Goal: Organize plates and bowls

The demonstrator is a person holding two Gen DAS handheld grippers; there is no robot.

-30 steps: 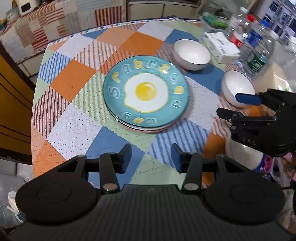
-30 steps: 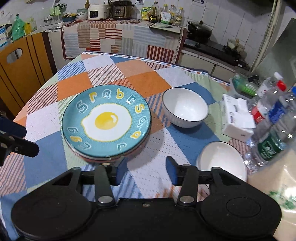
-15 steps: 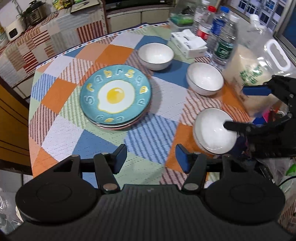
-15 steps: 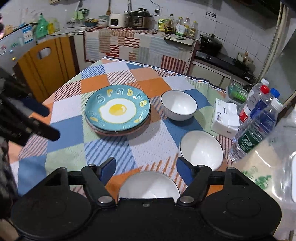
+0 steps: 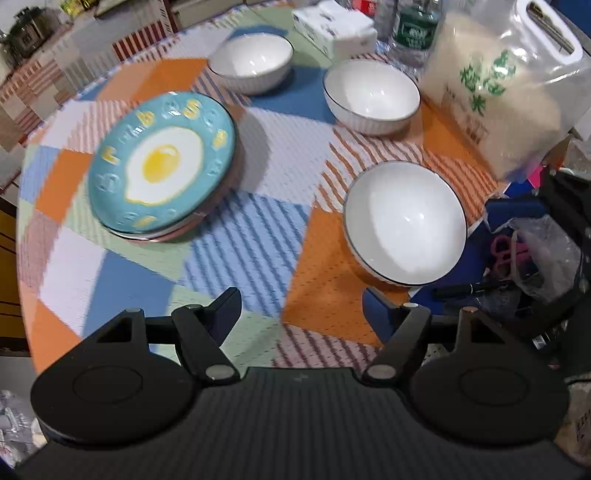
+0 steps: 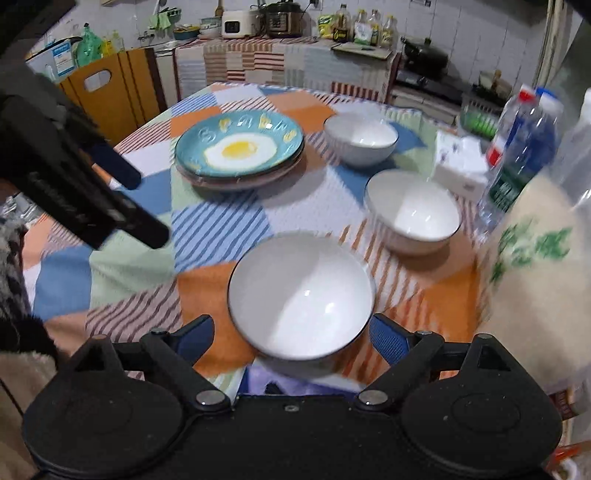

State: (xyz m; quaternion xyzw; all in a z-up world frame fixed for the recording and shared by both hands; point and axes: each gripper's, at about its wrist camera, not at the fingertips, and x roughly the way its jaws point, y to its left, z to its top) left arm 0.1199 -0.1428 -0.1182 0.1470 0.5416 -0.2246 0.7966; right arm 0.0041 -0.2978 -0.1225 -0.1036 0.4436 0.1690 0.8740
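A stack of plates topped by a blue fried-egg plate [image 5: 162, 164] [image 6: 240, 147] lies on the checked tablecloth. Three white bowls stand to its right: a near one [image 5: 404, 229] [image 6: 301, 295], a middle one [image 5: 371, 94] [image 6: 413, 210] and a far one [image 5: 251, 64] [image 6: 360, 138]. My left gripper [image 5: 301, 306] is open and empty above the table's near edge, left of the near bowl. My right gripper [image 6: 291, 338] is open, its fingers on either side of the near bowl's front rim, not touching it. The left gripper also shows in the right wrist view [image 6: 122, 206].
A bag of rice [image 5: 498, 88] [image 6: 535, 266], water bottles [image 6: 517, 147] and a tissue box [image 5: 332, 27] [image 6: 461, 166] stand along the table's right side. Clutter with pink scissors [image 5: 509, 251] lies beyond the right edge. A wooden chair [image 6: 110, 88] stands at the far left.
Both grippers have pulled back and opened wider. The near bowl now sits between my right gripper's fingers. The left view has swung right, toward the bowls.
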